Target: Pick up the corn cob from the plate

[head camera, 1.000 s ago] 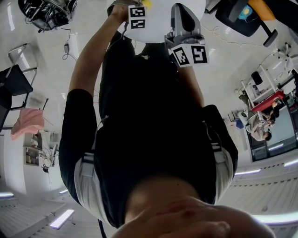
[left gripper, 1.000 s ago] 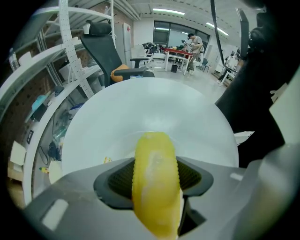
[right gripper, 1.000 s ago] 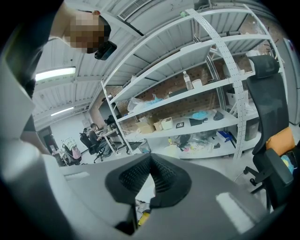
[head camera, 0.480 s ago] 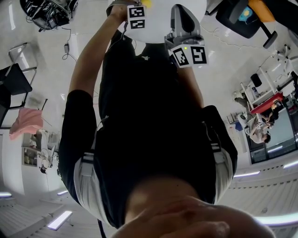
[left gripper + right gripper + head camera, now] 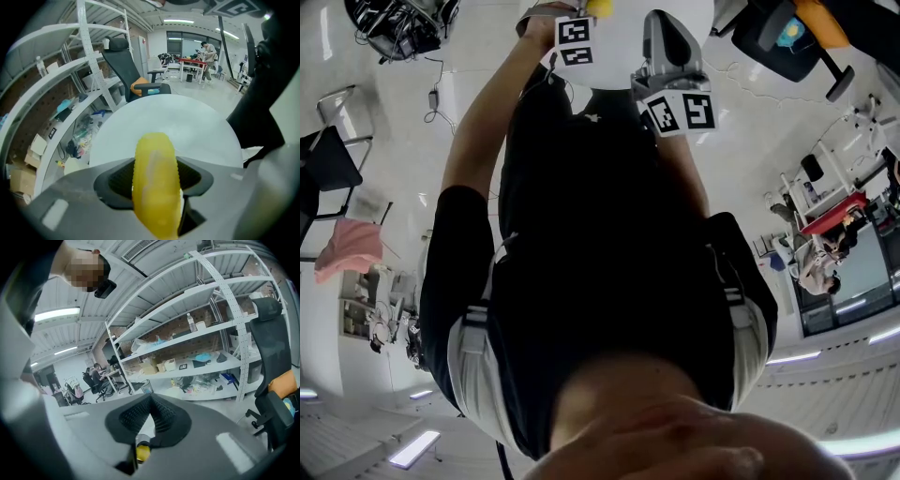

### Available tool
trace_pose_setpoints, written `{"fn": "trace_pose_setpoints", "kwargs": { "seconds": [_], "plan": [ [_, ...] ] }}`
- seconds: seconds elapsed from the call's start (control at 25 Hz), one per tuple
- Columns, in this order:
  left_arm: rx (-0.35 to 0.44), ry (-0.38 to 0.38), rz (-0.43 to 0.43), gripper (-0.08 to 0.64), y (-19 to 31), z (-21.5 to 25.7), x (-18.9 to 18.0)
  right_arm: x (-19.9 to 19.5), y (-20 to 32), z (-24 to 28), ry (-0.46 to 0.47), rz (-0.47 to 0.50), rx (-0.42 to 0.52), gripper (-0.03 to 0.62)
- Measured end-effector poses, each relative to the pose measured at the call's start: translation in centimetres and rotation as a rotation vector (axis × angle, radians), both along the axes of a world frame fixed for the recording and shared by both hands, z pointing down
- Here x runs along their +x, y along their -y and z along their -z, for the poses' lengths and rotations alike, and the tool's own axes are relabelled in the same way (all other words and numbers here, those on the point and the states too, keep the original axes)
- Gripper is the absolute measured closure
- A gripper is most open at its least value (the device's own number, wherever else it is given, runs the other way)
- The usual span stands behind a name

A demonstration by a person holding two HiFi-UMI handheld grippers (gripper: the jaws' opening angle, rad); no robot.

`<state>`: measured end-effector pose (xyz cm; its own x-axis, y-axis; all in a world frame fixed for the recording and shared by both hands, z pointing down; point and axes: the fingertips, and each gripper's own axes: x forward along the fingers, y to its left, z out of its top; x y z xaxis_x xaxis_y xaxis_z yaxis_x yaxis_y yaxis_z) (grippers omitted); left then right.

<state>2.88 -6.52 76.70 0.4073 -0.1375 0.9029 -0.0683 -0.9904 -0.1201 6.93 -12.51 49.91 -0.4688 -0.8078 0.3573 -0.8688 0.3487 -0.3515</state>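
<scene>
From the head view, the person's dark torso fills most of the picture, with both arms reaching toward a round white bench (image 5: 619, 56) at the top edge. The left gripper (image 5: 589, 13), its marker cube (image 5: 574, 39) facing the camera, sits at the bench's near rim with the yellow tip of the corn cob (image 5: 600, 7) showing just beyond it. The right gripper (image 5: 667, 28) is beside it over the same bench.

In the left gripper view, the left gripper (image 5: 157, 166) has its jaws standing wide, closed on the corn cob (image 5: 156, 187). The dark ribbed pads (image 5: 119, 180) bear on both of its sides. The cob's far end juts out over the white bench (image 5: 206, 131). A black office chair (image 5: 124, 61) and white shelving (image 5: 61, 89) stand behind.

In the right gripper view, the right gripper (image 5: 150, 401) has its jaws drawn together at the tips, gripping nothing. A small yellow bit (image 5: 142, 453) shows low in the gap, though I cannot tell what it is. Loaded shelves (image 5: 201, 333) run across the background.
</scene>
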Motion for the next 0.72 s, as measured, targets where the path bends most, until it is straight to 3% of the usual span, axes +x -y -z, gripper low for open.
{"fn": "trace_pose_setpoints", "kwargs": {
  "seconds": [0.44,0.72],
  "plan": [
    [0.043,-0.097,0.132,0.291,1.0,4.5,-0.1,0.0,-0.5,1.6,0.001,0.012,0.036,0.583],
    [0.047,-0.206,0.268,0.291,1.3,8.2,0.0,-0.2,-0.9,3.2,0.000,0.028,0.069,0.584]
  ]
}}
